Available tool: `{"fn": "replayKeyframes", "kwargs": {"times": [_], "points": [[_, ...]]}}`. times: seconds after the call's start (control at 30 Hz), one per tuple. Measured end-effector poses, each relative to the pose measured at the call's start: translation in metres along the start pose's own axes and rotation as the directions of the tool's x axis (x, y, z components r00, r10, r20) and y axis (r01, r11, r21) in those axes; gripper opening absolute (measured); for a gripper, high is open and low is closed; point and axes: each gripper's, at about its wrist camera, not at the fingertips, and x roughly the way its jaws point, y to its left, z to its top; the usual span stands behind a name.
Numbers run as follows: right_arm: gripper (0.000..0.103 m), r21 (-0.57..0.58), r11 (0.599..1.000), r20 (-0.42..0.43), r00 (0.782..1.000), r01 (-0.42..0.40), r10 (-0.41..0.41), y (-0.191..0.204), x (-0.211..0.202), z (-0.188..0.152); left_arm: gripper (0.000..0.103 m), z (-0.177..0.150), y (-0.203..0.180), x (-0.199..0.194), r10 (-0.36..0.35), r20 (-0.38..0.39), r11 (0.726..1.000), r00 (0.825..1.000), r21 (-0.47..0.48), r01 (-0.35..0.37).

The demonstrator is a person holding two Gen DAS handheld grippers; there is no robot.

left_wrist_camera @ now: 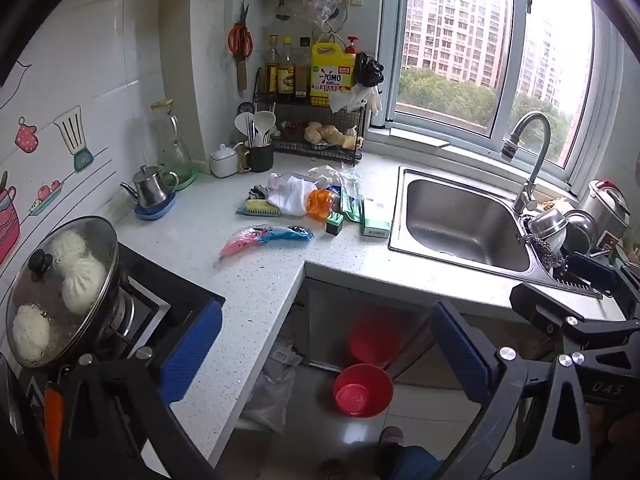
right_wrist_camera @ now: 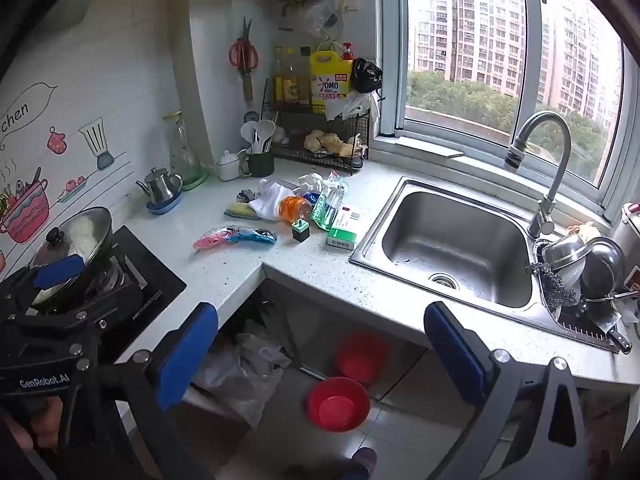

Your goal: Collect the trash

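Observation:
A heap of trash lies on the white counter [left_wrist_camera: 248, 280] near the corner. It holds a pink and blue wrapper [left_wrist_camera: 266, 238] [right_wrist_camera: 236, 238], an orange crumpled wrapper [left_wrist_camera: 320, 202] [right_wrist_camera: 294, 208], green packets [right_wrist_camera: 326, 208], a green and white box [left_wrist_camera: 376, 220] [right_wrist_camera: 344, 228] and a small dark box [left_wrist_camera: 334, 223] [right_wrist_camera: 300, 231]. A clear plastic bag [left_wrist_camera: 268, 392] [right_wrist_camera: 240, 376] hangs under the counter edge. My left gripper [left_wrist_camera: 326, 348] and right gripper [right_wrist_camera: 322, 354] both stand open and hold nothing, well short of the heap, above the floor.
A steel sink [left_wrist_camera: 460, 220] [right_wrist_camera: 460, 248] with a faucet lies right of the heap, with bowls and a knife beyond it. A lidded pan of buns [left_wrist_camera: 60, 288] sits on the stove at left. A red basin [left_wrist_camera: 362, 390] [right_wrist_camera: 338, 404] stands on the floor. A bottle rack [left_wrist_camera: 316, 120] fills the back corner.

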Motion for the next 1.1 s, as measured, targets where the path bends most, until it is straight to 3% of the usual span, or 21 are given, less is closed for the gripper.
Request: {"fn": "replayKeyframes", "kwargs": {"times": [0.13,0.37,1.1], "points": [[0.103,0.0,1.0,-0.011,1.0,0.003,-0.003,0.001,-0.001,0.0,0.103,-0.006,-0.001,-0.003,0.005,0.007,1.0,1.0,-0.002,-0.005],[0.103,0.006,1.0,-0.026,1.0,0.0,0.0,-0.003,-0.008,0.0,0.103,-0.006,0.001,0.004,-0.024,-0.053,1.0,0.998,-0.018,0.023],[0.103,-0.008,1.0,-0.036,0.999,0.006,-0.006,0.007,-0.003,-0.006,0.103,-0.008,0.007,-0.002,-0.025,-0.046,1.0,0.999,-0.017,0.024]]}}
